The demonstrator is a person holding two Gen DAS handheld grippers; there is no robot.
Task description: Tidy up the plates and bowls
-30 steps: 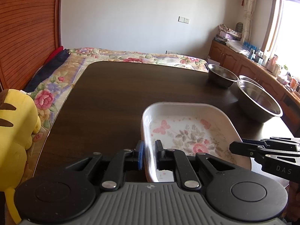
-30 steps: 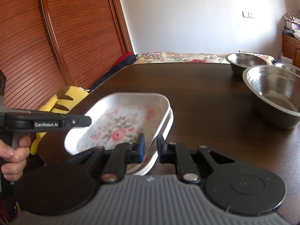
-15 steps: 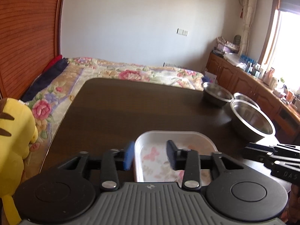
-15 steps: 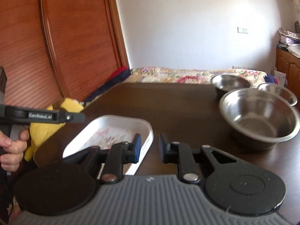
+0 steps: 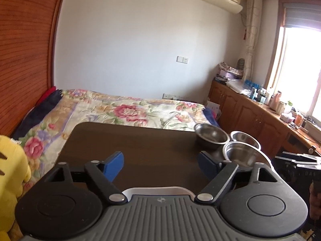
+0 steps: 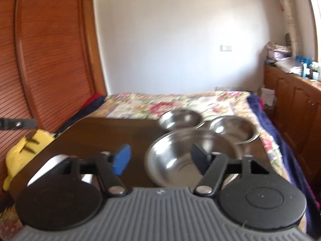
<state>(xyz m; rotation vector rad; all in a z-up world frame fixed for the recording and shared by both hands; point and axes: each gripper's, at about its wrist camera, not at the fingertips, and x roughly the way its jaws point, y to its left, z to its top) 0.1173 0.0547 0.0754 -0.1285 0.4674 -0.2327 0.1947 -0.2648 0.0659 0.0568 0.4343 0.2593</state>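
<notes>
My left gripper [image 5: 160,165] is open above the dark table [image 5: 140,144], holding nothing. Only a sliver of the white plate's rim [image 5: 158,189] shows just under its body. My right gripper [image 6: 160,157] is also open and empty, raised in front of the large steel bowl [image 6: 180,160]. Two smaller steel bowls [image 6: 180,118] [image 6: 233,128] sit behind it near the table's far right edge. The white plate's corner [image 6: 51,162] lies at the lower left in the right wrist view. In the left wrist view the three bowls [image 5: 211,135] [image 5: 244,138] [image 5: 240,154] cluster at the right.
A yellow plush toy [image 5: 12,172] sits off the table's left edge. A bed with a floral cover [image 5: 124,108] lies beyond the far edge. Wooden cabinets [image 5: 250,112] with clutter run along the right wall. The other gripper [image 5: 297,160] shows at the right.
Both grippers let go of the white plates, opened wide and rose back from the table. The plates now lie stacked at the near edge, mostly hidden under the grippers.
</notes>
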